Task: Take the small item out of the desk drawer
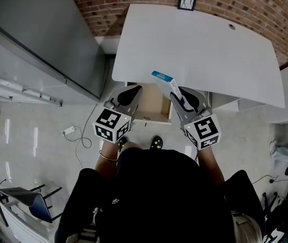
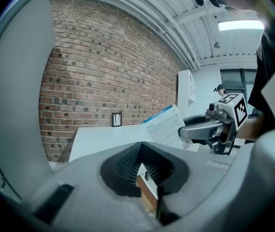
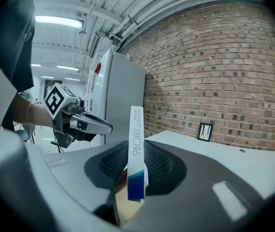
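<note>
Gripping a slim blue-and-white box [image 3: 136, 153] by one end, the right tool [image 1: 181, 99] holds it clear of the open drawer [image 1: 151, 113] at the worktop's [image 1: 194, 49] front edge, its long axis running out from the jaws; the left tool [image 1: 129, 95] hangs clenched, empty.

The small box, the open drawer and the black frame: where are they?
small box [image 3: 136, 144], right gripper view, its narrow printed side.
open drawer [image 1: 153, 106], head view, its bare wooden bottom.
black frame [image 1: 187, 0], head view, its middle.
</note>
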`<action>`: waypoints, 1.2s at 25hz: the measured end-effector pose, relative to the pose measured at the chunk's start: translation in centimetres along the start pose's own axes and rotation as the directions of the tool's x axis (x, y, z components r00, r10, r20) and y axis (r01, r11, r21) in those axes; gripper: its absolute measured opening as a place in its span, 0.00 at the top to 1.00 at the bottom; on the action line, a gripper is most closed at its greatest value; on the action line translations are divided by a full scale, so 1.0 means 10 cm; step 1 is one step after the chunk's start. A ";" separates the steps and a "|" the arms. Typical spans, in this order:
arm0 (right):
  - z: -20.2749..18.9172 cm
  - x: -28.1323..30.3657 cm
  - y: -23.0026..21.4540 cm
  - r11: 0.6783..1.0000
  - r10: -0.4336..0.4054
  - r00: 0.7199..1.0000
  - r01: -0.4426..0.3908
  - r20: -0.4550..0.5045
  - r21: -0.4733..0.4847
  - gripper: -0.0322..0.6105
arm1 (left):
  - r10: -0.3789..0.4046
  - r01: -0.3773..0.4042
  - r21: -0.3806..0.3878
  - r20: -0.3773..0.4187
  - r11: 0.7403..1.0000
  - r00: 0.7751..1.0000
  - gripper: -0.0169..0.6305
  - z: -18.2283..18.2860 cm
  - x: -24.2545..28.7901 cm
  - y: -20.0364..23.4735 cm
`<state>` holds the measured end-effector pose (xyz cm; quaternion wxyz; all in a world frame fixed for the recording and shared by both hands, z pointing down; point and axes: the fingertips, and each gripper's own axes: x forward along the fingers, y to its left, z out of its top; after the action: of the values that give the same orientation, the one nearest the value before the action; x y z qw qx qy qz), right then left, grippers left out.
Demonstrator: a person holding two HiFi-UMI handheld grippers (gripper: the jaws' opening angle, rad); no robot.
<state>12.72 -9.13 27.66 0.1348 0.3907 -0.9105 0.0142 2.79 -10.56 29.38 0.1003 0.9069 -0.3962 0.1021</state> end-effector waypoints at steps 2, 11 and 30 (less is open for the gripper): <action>0.04 -0.01 -0.02 1.000 -0.001 1.000 0.001 0.014 0.013 0.78 | 0.003 -0.003 -0.006 0.017 1.000 1.000 0.97 0.06 -0.01 0.00; 0.12 -0.01 -0.03 1.000 0.001 0.999 -0.002 0.053 0.031 0.78 | 0.015 -0.015 -0.002 0.039 1.000 0.999 0.97 0.13 -0.06 0.02; 0.11 -0.05 0.03 0.998 0.015 0.999 -0.019 0.052 0.061 0.78 | 0.016 -0.016 -0.006 0.027 1.000 1.000 0.97 0.10 -0.17 -0.03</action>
<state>12.57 -8.67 26.54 0.0990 0.3872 -0.9161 0.0332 1.99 -9.40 27.96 0.0968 0.9046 -0.4053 0.0897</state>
